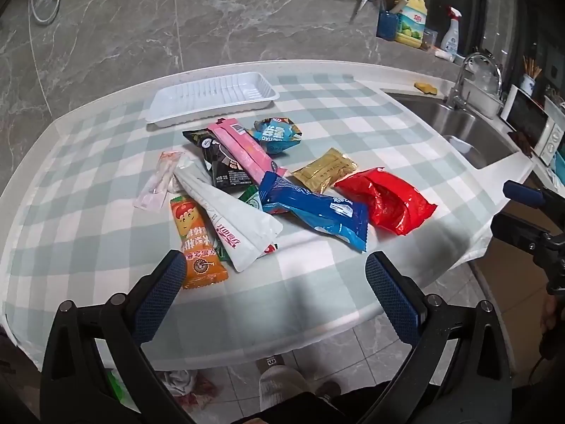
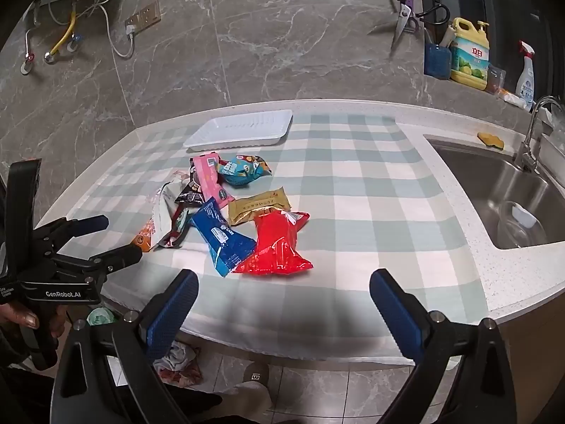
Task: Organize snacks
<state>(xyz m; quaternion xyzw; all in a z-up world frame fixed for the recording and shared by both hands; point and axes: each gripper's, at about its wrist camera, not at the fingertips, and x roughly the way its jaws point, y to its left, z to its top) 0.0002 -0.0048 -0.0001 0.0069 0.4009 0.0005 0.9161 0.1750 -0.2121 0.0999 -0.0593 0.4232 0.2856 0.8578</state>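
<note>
Several snack packets lie in a loose pile on the checked tablecloth: a red packet (image 1: 386,201) (image 2: 277,247), a blue one (image 1: 317,212) (image 2: 222,236), a gold one (image 1: 325,169) (image 2: 257,205), a pink bar (image 1: 243,148) (image 2: 210,180), an orange one (image 1: 196,243) and a white one (image 1: 229,215). An empty white tray (image 1: 212,97) (image 2: 240,129) sits behind the pile. My left gripper (image 1: 275,268) is open and empty, above the table's front edge before the pile. My right gripper (image 2: 282,286) is open and empty, near the front edge just before the red packet.
A steel sink (image 2: 501,190) with a tap (image 2: 529,134) lies to the right. Detergent bottle (image 2: 469,53), spray bottle (image 2: 526,74) and scissors (image 2: 402,17) stand by the marble wall. The left gripper shows at the right view's left edge (image 2: 84,240).
</note>
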